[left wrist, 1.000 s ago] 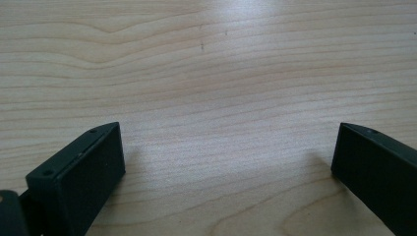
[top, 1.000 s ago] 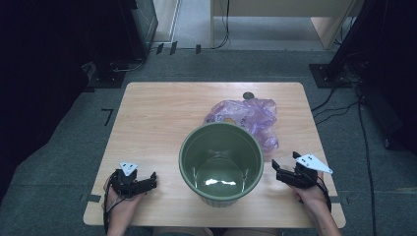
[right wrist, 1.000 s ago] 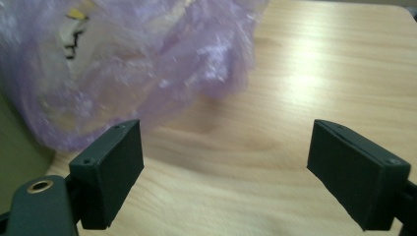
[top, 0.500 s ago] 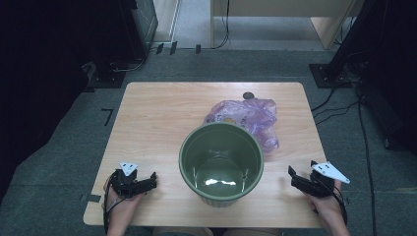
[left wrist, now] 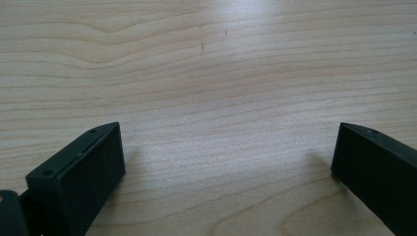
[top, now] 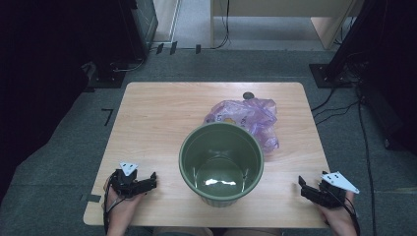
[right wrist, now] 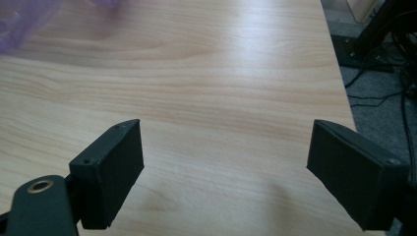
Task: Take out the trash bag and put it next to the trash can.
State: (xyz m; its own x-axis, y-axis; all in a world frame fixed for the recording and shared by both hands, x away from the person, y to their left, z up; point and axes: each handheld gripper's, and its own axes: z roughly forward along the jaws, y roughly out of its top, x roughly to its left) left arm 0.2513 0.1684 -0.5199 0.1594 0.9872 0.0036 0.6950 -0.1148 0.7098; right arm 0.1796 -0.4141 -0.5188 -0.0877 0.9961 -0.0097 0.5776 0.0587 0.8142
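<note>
High view overhead facing forward, gripper views close, all sharing table [top: 162, 118].

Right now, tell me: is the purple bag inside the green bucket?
No: the purple bag lies on the table behind the green bucket, which is empty.

A lab or office workroom: a plain wooden table [top: 162, 118] on grey carpet [top: 64, 162], loose cables [top: 339, 105] and black equipment stands [top: 339, 73] around it.
</note>
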